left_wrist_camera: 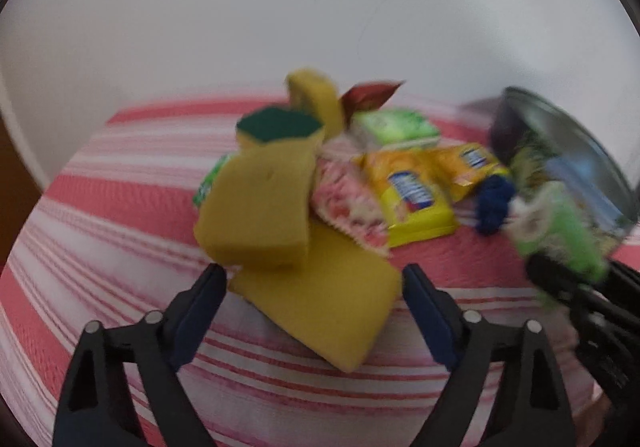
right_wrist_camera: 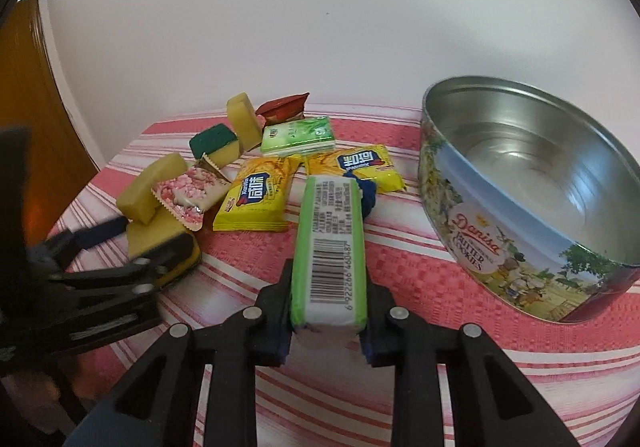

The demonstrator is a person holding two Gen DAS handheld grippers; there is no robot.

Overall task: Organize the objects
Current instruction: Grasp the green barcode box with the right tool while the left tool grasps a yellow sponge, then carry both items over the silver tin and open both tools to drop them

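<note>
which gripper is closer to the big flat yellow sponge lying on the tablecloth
Left. The left gripper straddles the flat yellow sponge, a finger on each side, jaws open. The right gripper is off to the side, shut on a green tissue pack.

A long green-and-white packet (right_wrist_camera: pixel 330 247) with a barcode on its upper face lies lengthwise, pinched at its near end. Right of it stands an open, empty round cookie tin (right_wrist_camera: pixel 520 183), shiny inside, a printed scene on its wall. Behind lie two yellow snack packs (right_wrist_camera: pixel 256 195), a pink-speckled wrapper (right_wrist_camera: pixel 186 195), a green tissue pack (right_wrist_camera: pixel 298 135), a red sachet (right_wrist_camera: pixel 282 109) and several yellow sponges (left_wrist_camera: pixel 320 307), one green-topped, loosely heaped.
</note>
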